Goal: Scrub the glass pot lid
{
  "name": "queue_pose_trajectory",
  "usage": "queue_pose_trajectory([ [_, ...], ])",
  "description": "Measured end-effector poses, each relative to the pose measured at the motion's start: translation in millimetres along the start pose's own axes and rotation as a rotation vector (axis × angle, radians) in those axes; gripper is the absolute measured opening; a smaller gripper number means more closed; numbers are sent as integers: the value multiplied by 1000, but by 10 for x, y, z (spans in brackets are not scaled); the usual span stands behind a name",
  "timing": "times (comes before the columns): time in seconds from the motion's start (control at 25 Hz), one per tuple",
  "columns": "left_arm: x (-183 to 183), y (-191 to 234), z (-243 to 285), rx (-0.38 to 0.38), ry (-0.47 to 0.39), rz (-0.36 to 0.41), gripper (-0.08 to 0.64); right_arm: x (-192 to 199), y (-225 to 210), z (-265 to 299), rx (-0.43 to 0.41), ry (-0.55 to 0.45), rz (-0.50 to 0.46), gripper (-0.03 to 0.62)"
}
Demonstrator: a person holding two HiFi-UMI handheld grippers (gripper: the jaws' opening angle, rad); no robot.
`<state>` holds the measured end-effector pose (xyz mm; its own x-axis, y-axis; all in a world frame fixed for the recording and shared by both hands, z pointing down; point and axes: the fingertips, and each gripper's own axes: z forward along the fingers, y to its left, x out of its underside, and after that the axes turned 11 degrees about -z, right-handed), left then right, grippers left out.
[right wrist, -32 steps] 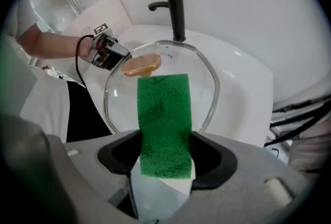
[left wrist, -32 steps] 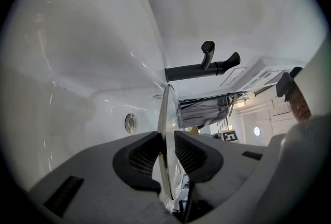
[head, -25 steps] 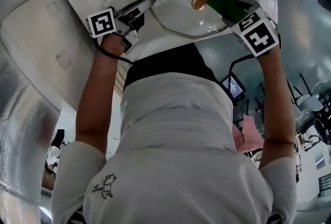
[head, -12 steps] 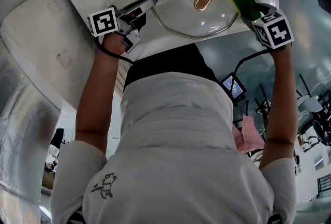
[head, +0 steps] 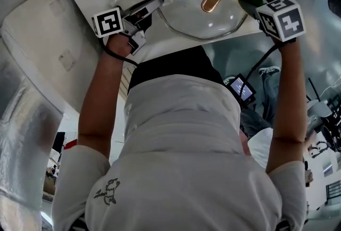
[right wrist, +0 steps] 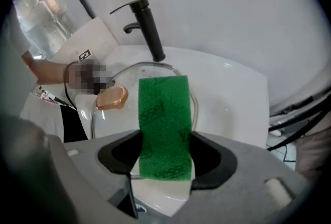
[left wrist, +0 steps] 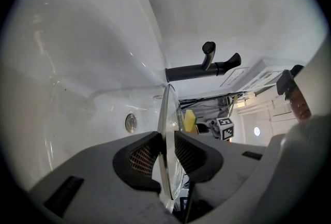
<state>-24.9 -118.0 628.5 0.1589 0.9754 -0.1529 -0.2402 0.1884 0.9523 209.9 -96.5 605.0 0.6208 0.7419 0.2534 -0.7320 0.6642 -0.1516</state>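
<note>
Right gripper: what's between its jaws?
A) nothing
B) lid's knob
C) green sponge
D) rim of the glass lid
C: in the right gripper view, the green sponge sits pinched between the jaws of the right gripper. The glass lid has its rim clamped in the left gripper instead.

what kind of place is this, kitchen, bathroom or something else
Most likely a washroom or a utility sink corner, not clearly a kitchen: a white ceramic basin with a round metal drain, and a black single-lever faucet standing at its back edge against a plain white wall.
</note>
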Motion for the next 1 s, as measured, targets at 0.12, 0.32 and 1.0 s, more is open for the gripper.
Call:
queue_pose_trajectory([
  [0.12,2,-7,4,-4,0,0,97,-294,55,59,-6,-13,-72,288],
  [0.32,-6,-8,3,-2,-2,3,97,-547,122,127,-46,-15,-130,288],
  [1.0,-39,22,-24,-1,-11,15,97,170,-633,52,71,48,84,288],
])
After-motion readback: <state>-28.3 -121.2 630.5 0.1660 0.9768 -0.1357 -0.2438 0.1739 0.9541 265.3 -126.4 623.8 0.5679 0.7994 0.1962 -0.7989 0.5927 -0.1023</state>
